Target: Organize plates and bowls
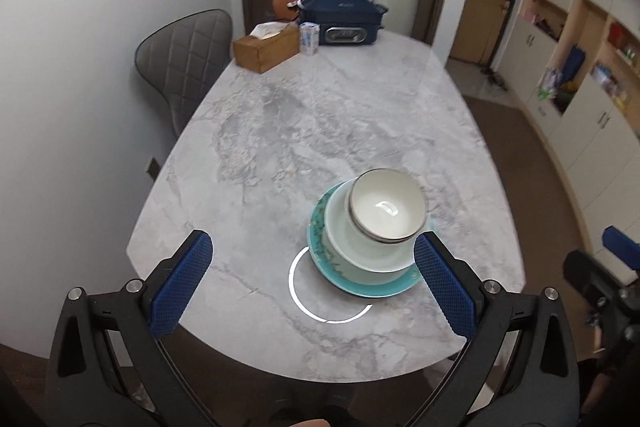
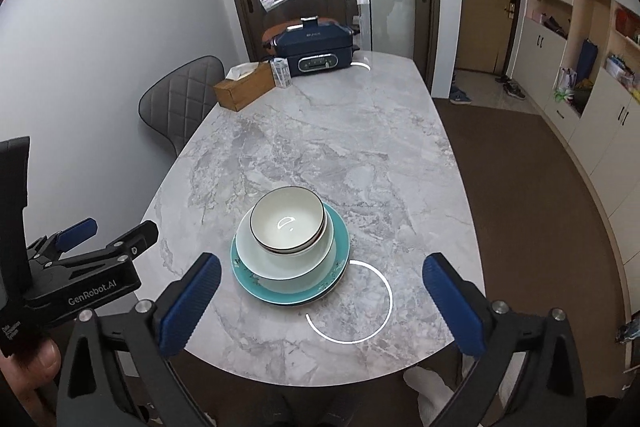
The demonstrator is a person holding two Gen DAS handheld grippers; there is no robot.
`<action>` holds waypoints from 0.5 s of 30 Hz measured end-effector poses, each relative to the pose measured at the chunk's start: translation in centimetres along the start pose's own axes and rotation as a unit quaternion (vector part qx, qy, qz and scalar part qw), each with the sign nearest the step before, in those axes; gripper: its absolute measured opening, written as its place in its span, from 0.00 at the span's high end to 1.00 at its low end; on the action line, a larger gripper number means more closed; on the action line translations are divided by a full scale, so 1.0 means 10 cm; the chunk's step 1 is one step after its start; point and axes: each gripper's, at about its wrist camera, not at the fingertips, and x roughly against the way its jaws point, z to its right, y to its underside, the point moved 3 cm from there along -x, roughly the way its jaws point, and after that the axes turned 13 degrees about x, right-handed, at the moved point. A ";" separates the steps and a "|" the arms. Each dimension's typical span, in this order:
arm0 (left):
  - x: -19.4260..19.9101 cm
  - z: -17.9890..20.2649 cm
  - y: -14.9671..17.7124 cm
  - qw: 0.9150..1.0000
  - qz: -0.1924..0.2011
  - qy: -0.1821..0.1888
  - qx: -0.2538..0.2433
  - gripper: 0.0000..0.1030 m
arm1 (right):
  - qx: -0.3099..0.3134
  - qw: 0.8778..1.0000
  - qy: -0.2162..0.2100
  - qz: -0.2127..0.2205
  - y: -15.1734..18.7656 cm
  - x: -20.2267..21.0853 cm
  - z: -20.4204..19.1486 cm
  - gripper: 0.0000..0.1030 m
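We hold both grippers above the near end of the marble table [image 2: 360, 155], and both are released. The left gripper [image 1: 314, 269] has its blue pads spread as wide as we see them, with nothing between them but tabletop and part of the stack below; nothing touches the pads. The right gripper [image 2: 322, 287] is likewise fully spread and empty, its fingers framing the stack from above without contact.

The stack sits near the table's front edge: a teal plate [image 2: 256, 287] at the bottom, a pale green bowl [image 2: 280, 269] on it, and white bowls with dark rims [image 2: 286, 221] nested on top (how many white ones, we cannot tell for sure).

The left wrist view shows the stack tilted by the lens and half behind the right-hand pad, and catches a sliver of the right gripper at its right edge. The right wrist view shows the stack whole and centred, the left gripper from the side with a thumb under it, and shoes by the far door. Both views show the tissue box [image 1: 266, 47] and the blue cooker [image 1: 342, 19] at the far end.
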 end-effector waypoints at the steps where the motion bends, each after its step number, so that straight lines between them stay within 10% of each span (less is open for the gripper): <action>1: 0.06 -0.01 -0.01 1.000 0.000 0.008 -0.001 0.01 | -0.002 1.000 0.007 0.004 -0.01 0.06 -0.03 0.00; 15: 0.62 -0.29 0.00 0.999 0.002 0.049 -0.018 0.01 | -0.016 0.999 0.038 0.003 0.01 0.42 -0.45 0.00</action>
